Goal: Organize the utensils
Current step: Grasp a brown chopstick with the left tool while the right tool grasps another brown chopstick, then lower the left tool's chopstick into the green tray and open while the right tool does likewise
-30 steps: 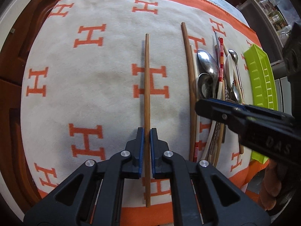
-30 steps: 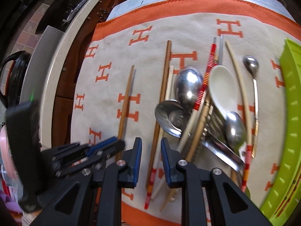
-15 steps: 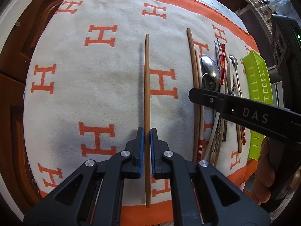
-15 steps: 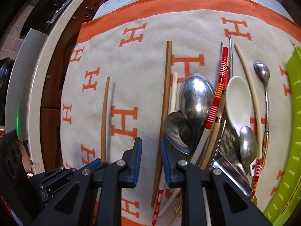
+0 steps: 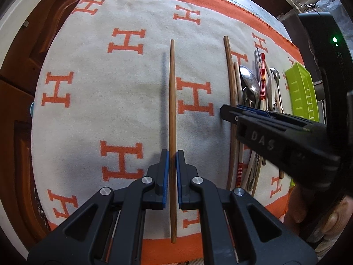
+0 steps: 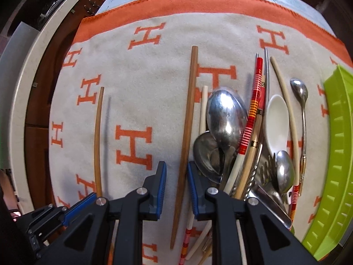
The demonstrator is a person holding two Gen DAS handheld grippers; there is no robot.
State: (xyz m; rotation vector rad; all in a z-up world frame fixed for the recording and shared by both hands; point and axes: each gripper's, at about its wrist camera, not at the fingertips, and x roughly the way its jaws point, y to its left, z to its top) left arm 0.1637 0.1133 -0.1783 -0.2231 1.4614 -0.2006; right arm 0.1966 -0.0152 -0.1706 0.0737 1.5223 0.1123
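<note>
One wooden chopstick (image 5: 172,119) is clamped in the left gripper (image 5: 172,174); the right gripper (image 6: 177,190) is closing around a darker chopstick (image 6: 186,137), not gripped yet.

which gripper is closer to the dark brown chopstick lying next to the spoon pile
Right. The right gripper straddles the dark brown chopstick, jaws closing, pads not yet touching. The left gripper is off to the side, shut on a lighter chopstick.
</note>
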